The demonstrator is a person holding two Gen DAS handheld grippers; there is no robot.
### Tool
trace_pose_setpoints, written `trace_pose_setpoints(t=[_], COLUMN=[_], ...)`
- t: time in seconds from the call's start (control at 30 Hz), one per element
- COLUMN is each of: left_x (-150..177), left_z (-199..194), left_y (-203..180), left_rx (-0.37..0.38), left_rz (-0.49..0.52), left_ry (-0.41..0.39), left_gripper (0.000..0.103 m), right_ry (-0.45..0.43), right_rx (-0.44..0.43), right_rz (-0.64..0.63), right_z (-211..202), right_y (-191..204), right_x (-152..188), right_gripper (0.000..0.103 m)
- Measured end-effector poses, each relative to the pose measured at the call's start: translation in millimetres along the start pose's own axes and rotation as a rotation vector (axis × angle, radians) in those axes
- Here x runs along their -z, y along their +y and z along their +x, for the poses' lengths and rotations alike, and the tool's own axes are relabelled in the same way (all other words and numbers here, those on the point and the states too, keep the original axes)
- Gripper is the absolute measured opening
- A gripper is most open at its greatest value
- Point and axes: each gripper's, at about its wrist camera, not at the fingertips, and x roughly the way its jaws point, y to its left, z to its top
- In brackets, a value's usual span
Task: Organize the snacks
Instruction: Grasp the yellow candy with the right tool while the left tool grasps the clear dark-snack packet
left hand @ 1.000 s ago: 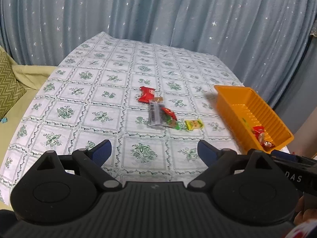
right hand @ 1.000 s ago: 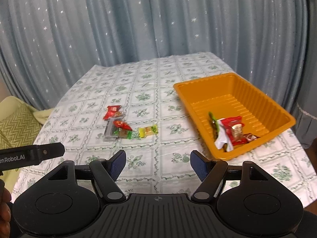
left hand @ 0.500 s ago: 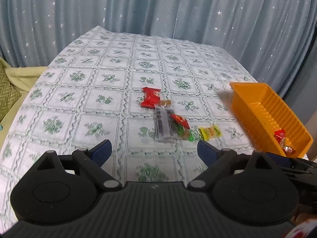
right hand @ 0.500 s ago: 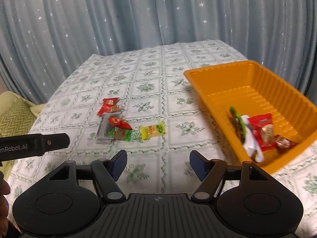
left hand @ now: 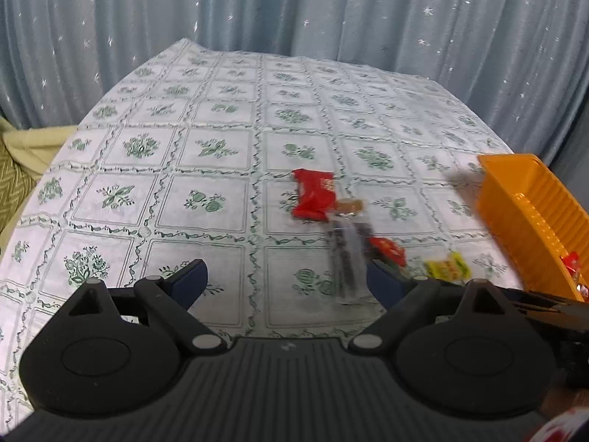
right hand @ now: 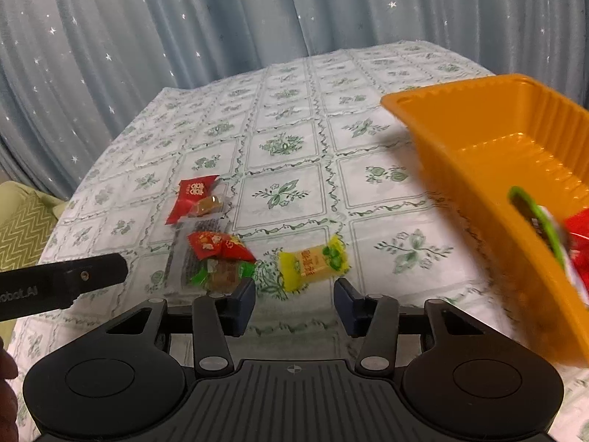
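While approaching the loose sweets on the flowered tablecloth point(right hand: 279, 191): left gripper point(left hand: 285, 280), jaws spread wide, nothing between them, clear packet point(left hand: 348, 258) lying just inside its right pad, long axis running away from the camera. Listed left to right in the right wrist view: red packet point(right hand: 189, 197), flat glossy foil, with a small brown sweet at its edge; clear packet under a second red wrapper point(right hand: 217, 245) and a green-trimmed brown sweet point(right hand: 221, 274), crinkled film, overlapping in a heap; yellow candy point(right hand: 313, 263), plump pillow shape, twisted ends, long axis across the view. Right gripper point(right hand: 294, 302), nearer arm, jaws just been closing yet unclenched and empty, yellow candy just ahead of the gap, not yet between the pads. Orange tray point(right hand: 452, 121), ribbed rigid plastic, at right, already holding several wrappers.
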Motion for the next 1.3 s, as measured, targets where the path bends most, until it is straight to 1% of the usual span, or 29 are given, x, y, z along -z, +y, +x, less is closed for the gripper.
trace_pose_setpoints(t=[0.17, 0.27, 0.37, 0.43, 0.47, 0.5, 0.6, 0.73, 0.9, 0.97, 1.03, 1.07, 1.1, 1.17, 1.2, 1.23, 1.27, 1.3], left_x=[5, 7, 8, 9, 9, 9, 7, 3, 0, 0, 0, -1, -1, -2, -2, -2, -2, -1], left_z=[13, 18, 21, 23, 24, 25, 29, 36, 50, 57, 62, 64, 65, 66, 66, 65, 64, 63], left_y=[6, 6, 4, 5, 5, 4, 1, -10, -30, -37, -41, -43, -45, -48, -49, -49, -51, -52], left_rx=[0.018, 0.027, 0.033, 0.043, 0.049, 0.06, 0.097, 0.124, 0.103, 0.085, 0.073, 0.067, 0.061, 0.051, 0.056, 0.065, 0.069, 0.07], left_rz=[-0.022, -0.024, -0.016, -0.018, -0.023, -0.028, -0.04, -0.035, 0.031, 0.06, 0.071, 0.078, 0.088, 0.106, 0.112, 0.115, 0.122, 0.137], left_ry=[0.026, 0.037, 0.04, 0.041, 0.041, 0.041, 0.027, 0.012, 0.026, 0.027, 0.021, 0.015, 0.01, 0.004, 0.003, 0.006, 0.009, 0.013], left_gripper=[0.092, 0.092, 0.092, 0.092, 0.092, 0.091, 0.086, 0.085, 0.081, 0.08, 0.078, 0.074, 0.066, 0.058, 0.05, 0.047, 0.039, 0.036], right_ry=[-0.042, -0.051, -0.046, -0.052, -0.057, -0.062, -0.057, -0.054, -0.057, -0.058, -0.06, -0.061, -0.062, -0.062, -0.06, -0.061, -0.062, -0.062], right_rx=[0.022, 0.043, 0.089, 0.108, 0.12, 0.132, 0.109, 0.105, 0.106, 0.103, 0.098, 0.095, 0.092, 0.089, 0.087, 0.087, 0.087, 0.086], right_rz=[0.006, -0.027, -0.111, -0.172, -0.193, -0.209, -0.182, -0.144, -0.121, -0.112, -0.106, -0.104, -0.102, -0.102, -0.101, -0.101, -0.103, -0.105], right_z=[16, 23, 27, 27, 27, 27, 23, 13, 4, 2, 1, 1, 0, 0, -1, -1, -1, -2], right_y=[2, 6, 15, 17, 18, 17, 7, -5, -15, -17, -18, -19, -20, -21, -21, -21, -21, -20], right_x=[-10, -14, -12, -8, -5, -3, -4, -3, -1, -1, -2, -3, -2, -2, -2, -2, -2, -2], right_gripper=[0.049, 0.048, 0.041, 0.034, 0.024, 0.023, 0.022, 0.022, 0.022, 0.022, 0.022, 0.022, 0.022, 0.022, 0.022, 0.022, 0.022, 0.022])
